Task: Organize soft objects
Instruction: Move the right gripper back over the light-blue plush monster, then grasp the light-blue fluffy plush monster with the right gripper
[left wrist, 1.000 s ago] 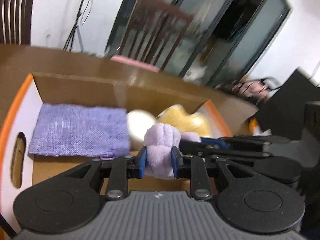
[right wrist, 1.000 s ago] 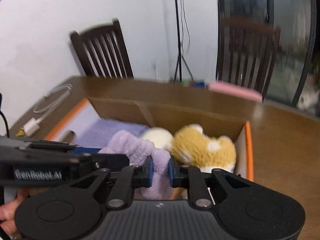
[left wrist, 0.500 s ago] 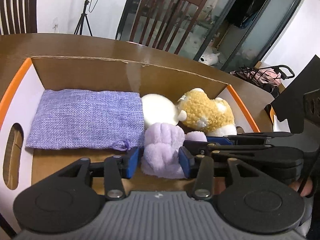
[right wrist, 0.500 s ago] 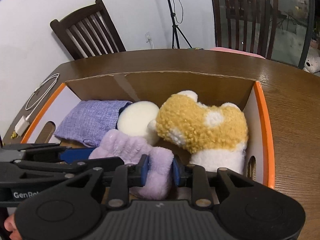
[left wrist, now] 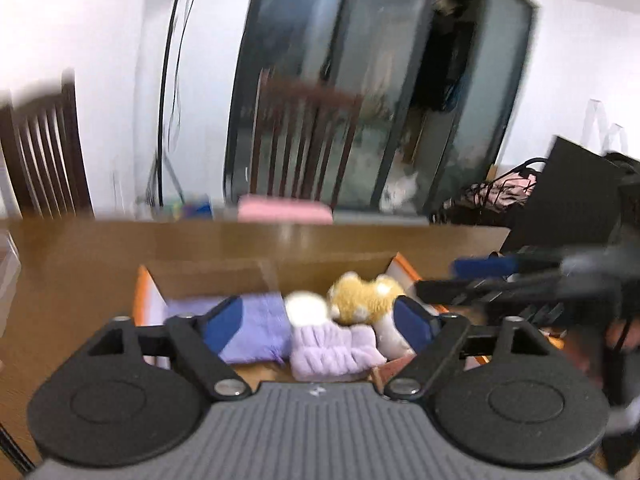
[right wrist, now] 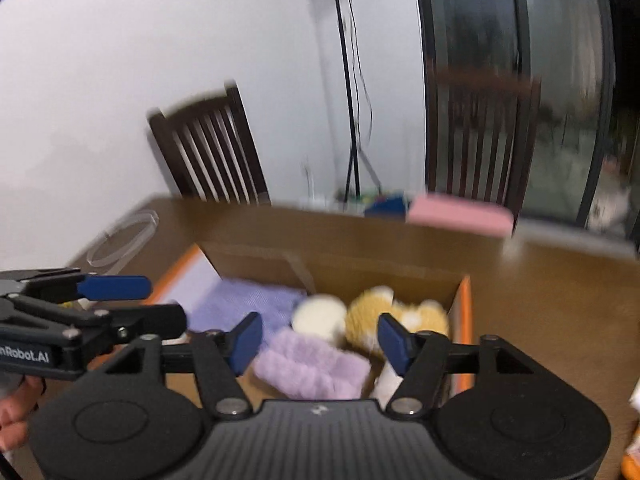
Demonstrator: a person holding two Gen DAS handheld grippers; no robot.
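A cardboard box with orange edges sits on the brown table. Inside lie a purple woven pouch, a white round plush, a yellow-and-white plush toy and a fluffy lilac plush at the front. My left gripper is open and empty, raised above and behind the box. My right gripper is open and empty too, above the lilac plush. The box, pouch, white plush and yellow plush show in the right wrist view. Both views are motion-blurred.
Two dark wooden chairs stand behind the table, one with a pink cushion. A white cable lies on the table's left. A tripod and glass doors are behind.
Both grippers opened and let go of the lilac plush, which now lies in the box. Both have pulled up and back from the box.
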